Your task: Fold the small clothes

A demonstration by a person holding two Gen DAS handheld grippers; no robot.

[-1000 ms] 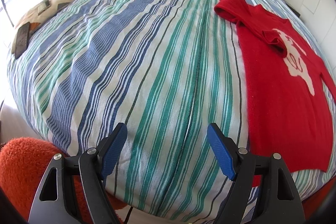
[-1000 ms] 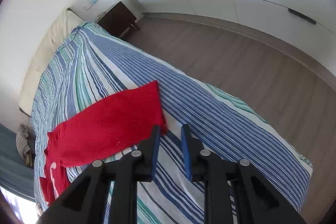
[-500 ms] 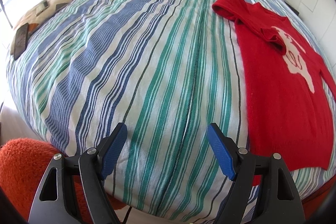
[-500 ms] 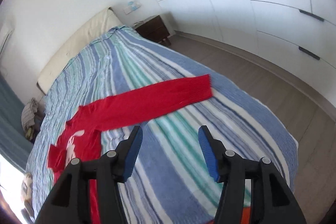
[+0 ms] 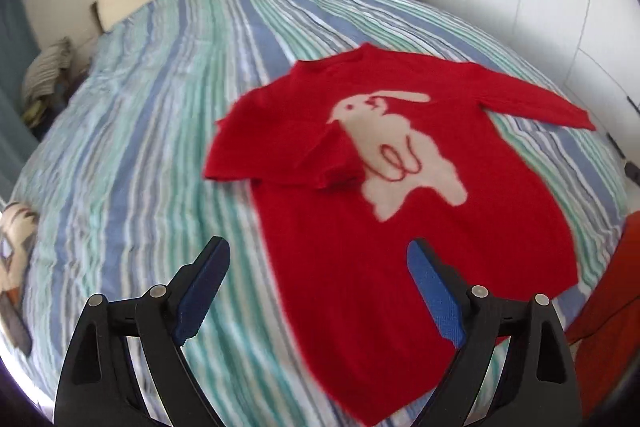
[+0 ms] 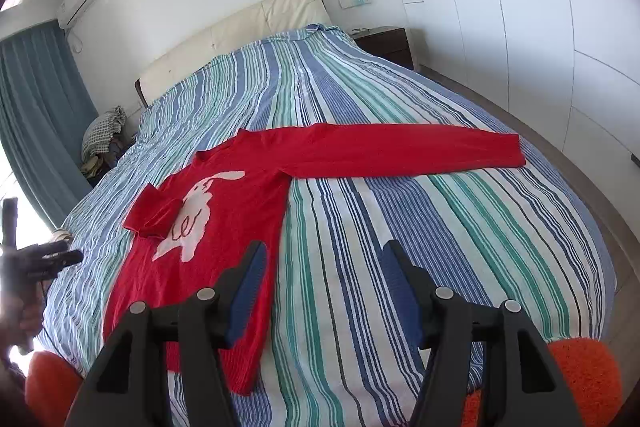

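bright daylight from the left window (image 6: 12, 211) glares; left wrist view motion-blurred, fisheye-bent edges.

Red sweater (image 5: 400, 247) flat on striped bed (image 5: 140, 147), left gripper (image 5: 320, 291) jaws just widened, empty above its hem.

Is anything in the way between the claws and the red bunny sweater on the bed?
Nothing visible is. The red sweater lies flat on the striped bedspread, and both the left claw and right claw hang open above it, empty, with only air between.
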